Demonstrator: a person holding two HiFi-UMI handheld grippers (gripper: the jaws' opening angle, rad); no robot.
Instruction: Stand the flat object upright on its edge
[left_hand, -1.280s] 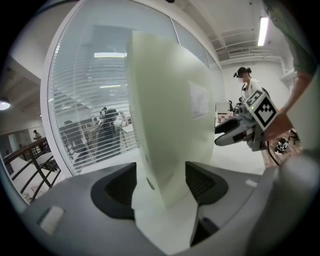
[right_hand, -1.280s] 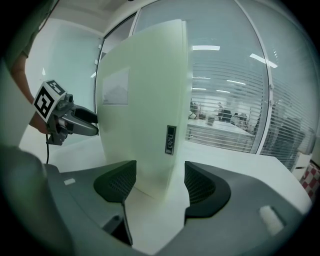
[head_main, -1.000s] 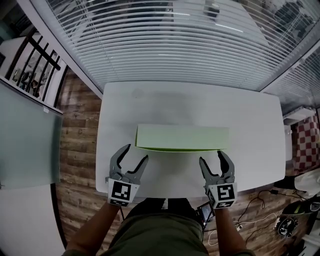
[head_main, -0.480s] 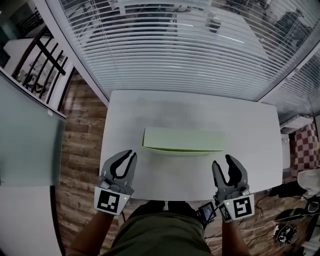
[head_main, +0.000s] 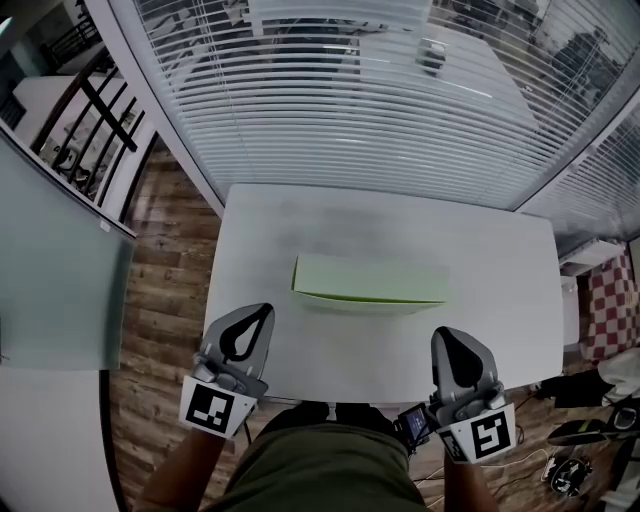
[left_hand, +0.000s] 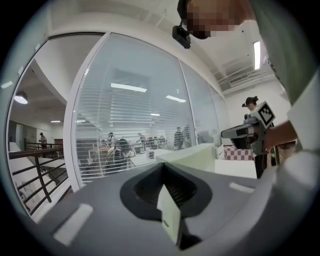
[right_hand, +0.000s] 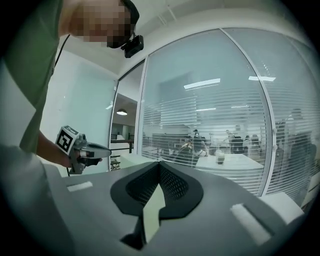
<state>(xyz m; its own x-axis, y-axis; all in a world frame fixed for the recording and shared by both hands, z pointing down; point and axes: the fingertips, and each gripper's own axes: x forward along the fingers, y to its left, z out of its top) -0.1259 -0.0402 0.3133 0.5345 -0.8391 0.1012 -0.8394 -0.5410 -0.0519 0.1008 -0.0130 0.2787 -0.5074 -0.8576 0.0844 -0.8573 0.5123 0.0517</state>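
The flat pale-green object (head_main: 370, 283) appears to stand on its long edge in the middle of the white table (head_main: 300, 220); no gripper touches it. My left gripper (head_main: 262, 310) hovers over the table's near left edge, well short of the object. Its jaws have just closed with nothing between them. My right gripper (head_main: 445, 335) is at the near right edge, likewise just closed on nothing. In the left gripper view the left gripper's meeting tips (left_hand: 162, 165) point past the green object (left_hand: 197, 156) toward the right gripper (left_hand: 245, 132). The right gripper view shows the right gripper (right_hand: 159, 162) and the left gripper (right_hand: 85, 149).
A glass wall with white blinds (head_main: 350, 90) runs behind the table. Wood floor (head_main: 160, 300) lies to the left, beside a black railing (head_main: 70, 110). Cables (head_main: 580, 450) trail on the floor at the right. A small device (head_main: 415, 425) hangs at the person's waist.
Both grippers went from wide open to shut and drew back toward me, away from the green object. The object stays in place on the table.
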